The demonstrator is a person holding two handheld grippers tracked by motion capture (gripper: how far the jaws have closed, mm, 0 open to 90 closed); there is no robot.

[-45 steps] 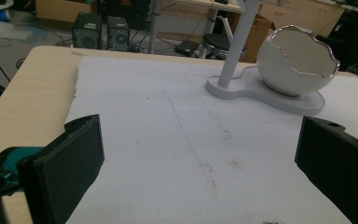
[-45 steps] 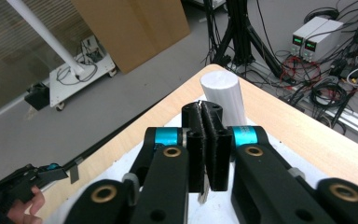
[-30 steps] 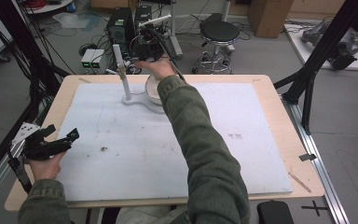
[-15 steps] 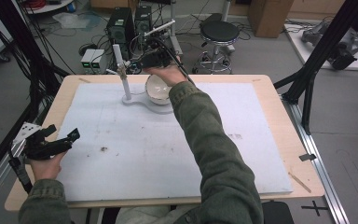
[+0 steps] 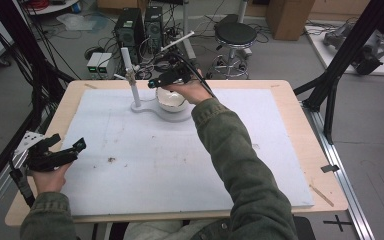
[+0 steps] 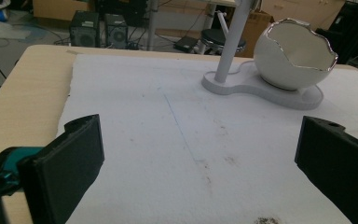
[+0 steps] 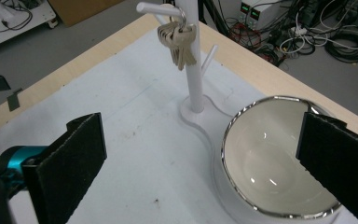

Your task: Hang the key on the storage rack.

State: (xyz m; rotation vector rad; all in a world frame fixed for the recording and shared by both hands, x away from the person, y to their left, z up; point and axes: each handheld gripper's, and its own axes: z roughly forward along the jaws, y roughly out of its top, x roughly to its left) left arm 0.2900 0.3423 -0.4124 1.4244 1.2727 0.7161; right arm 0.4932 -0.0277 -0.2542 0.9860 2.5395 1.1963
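Keys (image 7: 178,43) hang on a peg of the white stand (image 7: 194,60), beside the bowl (image 7: 275,163). The right gripper (image 5: 166,80) has drawn nearer over that bowl, jaws wide apart and empty, probably approaching them. The left gripper (image 5: 55,152) rests far from the stand, also open.

Glossy ceramic, matt foam, bare wood

Bowl (image 7: 279,172) glazed white with shiny metallic rim; mat (image 5: 180,165) matt, scuffed; table (image 5: 300,100) pale wood; keys (image 7: 179,44) dull metal.

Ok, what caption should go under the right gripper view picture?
Open right gripper hovering above an empty white bowl, beside keys hanging on a white stand.
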